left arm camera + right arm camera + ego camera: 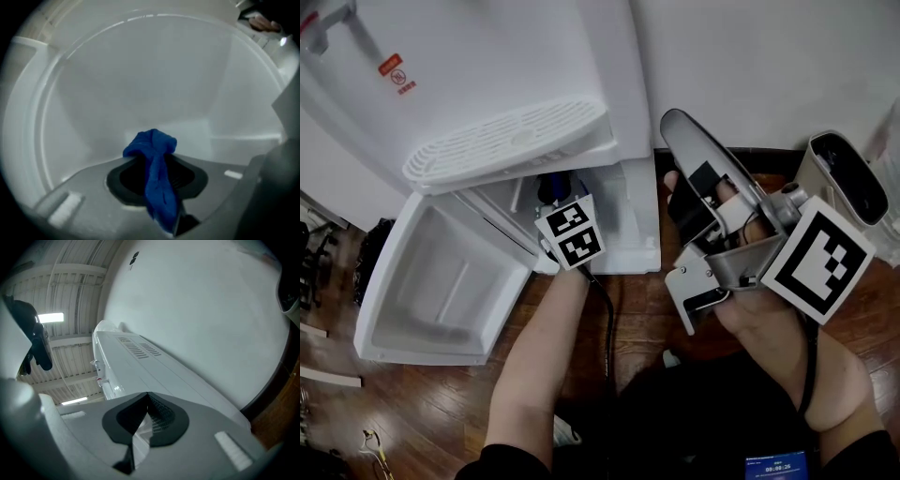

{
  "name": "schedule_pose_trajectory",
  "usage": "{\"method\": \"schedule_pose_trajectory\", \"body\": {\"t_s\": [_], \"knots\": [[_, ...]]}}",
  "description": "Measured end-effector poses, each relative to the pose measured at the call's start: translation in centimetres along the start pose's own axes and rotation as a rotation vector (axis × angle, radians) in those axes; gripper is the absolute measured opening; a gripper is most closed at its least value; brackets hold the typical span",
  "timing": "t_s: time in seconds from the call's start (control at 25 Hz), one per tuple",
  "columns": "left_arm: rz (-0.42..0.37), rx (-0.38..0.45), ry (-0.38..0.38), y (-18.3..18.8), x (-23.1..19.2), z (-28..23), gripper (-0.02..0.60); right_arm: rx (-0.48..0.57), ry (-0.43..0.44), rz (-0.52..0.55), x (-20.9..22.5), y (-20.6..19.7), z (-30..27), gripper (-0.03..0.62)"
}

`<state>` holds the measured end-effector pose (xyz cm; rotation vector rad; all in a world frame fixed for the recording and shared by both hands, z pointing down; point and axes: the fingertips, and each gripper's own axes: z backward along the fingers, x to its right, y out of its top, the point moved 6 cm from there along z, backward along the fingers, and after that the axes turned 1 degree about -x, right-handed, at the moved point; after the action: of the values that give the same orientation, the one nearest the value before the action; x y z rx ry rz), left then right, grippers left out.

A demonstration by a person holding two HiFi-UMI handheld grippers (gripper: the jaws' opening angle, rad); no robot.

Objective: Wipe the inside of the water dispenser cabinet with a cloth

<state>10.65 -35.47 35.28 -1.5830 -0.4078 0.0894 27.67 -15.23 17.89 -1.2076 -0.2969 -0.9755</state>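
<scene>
Brown wooden floorboards (412,412) run beneath everything we see from the head view. On them, against a pale wall, stands the tall white plastic water dispenser (487,66), with an oval slotted drip grille (506,141) jutting from its front. Below that grille the lower cabinet (140,84) is open, and its white moulded door (441,291) hangs wide to the left.

Our right hand-held gripper (146,401) is raised beside the dispenser's right flank, well clear of the opening. Its jaws are pressed together with nothing between them.

Our left forearm (534,375) reaches under the grille into the cabinet, so that only the marker cube (570,232) shows from above. Inside, the left hand-held gripper (154,168) points at the smooth white walls, its jaws clenched on the crumpled blue cloth (152,145). A bunched end of the cloth sticks out past the jaw tips and a strip trails back between the dark pads. We cannot tell whether it touches a wall.
</scene>
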Motion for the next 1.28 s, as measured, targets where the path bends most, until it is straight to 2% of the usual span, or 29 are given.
{"method": "schedule_pose_trajectory", "body": {"t_s": [0.04, 0.12, 0.24, 0.4, 0.48, 0.56, 0.76, 0.84, 0.88, 0.92, 0.96, 1.0, 1.04, 1.12, 1.16, 1.2, 1.24, 1.28], "knots": [[-0.021, -0.028, 0.053, -0.6, -1.0, -0.3, 0.112, -0.003, 0.004, -0.003, -0.1, -0.1, 0.0, 0.005], [-0.063, -0.059, 0.096, -1.6, -2.1, -1.0, 0.112, -0.014, 0.007, -0.005, -0.3, -0.4, -0.1, 0.005], [-0.050, -0.060, 0.056, -2.2, -1.6, -2.1, 0.114, -0.027, 0.006, -0.005, -0.3, -0.5, -0.1, 0.005], [0.113, -0.046, -0.079, -2.2, 1.6, -1.8, 0.115, -0.034, -0.008, -0.009, 0.1, -0.5, 0.0, 0.005], [0.164, -0.033, -0.151, -2.1, 3.0, -1.3, 0.115, -0.030, -0.011, -0.005, 0.1, -0.4, 0.1, 0.005], [0.175, -0.028, -0.235, -2.3, 4.7, -0.7, 0.115, -0.027, -0.012, 0.006, 0.0, -0.3, 0.1, 0.005], [0.207, -0.032, -0.501, -1.8, 9.0, 0.4, 0.110, -0.027, -0.006, 0.012, -0.1, -0.5, -0.2, 0.005], [0.198, -0.042, -0.536, -1.7, 9.2, 0.6, 0.109, -0.033, -0.014, -0.002, 0.2, -0.7, 0.0, 0.005], [0.161, -0.051, -0.543, -1.5, 9.0, 0.7, 0.109, -0.036, -0.018, -0.010, 0.3, -0.7, 0.1, 0.005], [0.082, -0.057, -0.552, -1.0, 8.6, 0.7, 0.110, -0.037, -0.019, -0.019, 0.4, -0.7, 0.1, 0.005], [-0.049, -0.059, -0.566, -0.3, 8.0, 0.5, 0.110, -0.036, -0.017, -0.028, 0.3, -0.6, 0.1, 0.005], [-0.231, -0.064, -0.586, 0.2, 7.5, 0.2, 0.110, -0.033, -0.013, -0.036, 0.2, -0.6, 0.1, 0.005], [-0.450, -0.083, -0.610, 0.5, 7.2, -0.1, 0.110, -0.030, -0.009, -0.041, 0.1, -0.5, 0.0, 0.005], [-0.907, -0.178, -0.663, -0.6, 7.3, -0.6, 0.110, -0.024, -0.003, -0.045, 0.0, -0.5, 0.0, 0.005], [-1.091, -0.242, -0.691, -1.6, 7.6, -0.8, 0.110, -0.023, -0.003, -0.047, 0.0, -0.5, 0.0, 0.005], [-1.215, -0.304, -0.717, -2.7, 8.0, -1.0, 0.110, -0.023, -0.004, -0.048, 0.0, -0.5, 0.0, 0.005], [-1.277, -0.359, -0.737, -3.7, 8.4, -1.3, 0.110, -0.024, -0.006, -0.047, 0.0, -0.5, 0.1, 0.005], [-1.295, -0.407, -0.748, -4.5, 8.8, -1.7, 0.110, -0.022, -0.009, -0.045, 0.0, -0.5, 0.1, 0.005]]}}
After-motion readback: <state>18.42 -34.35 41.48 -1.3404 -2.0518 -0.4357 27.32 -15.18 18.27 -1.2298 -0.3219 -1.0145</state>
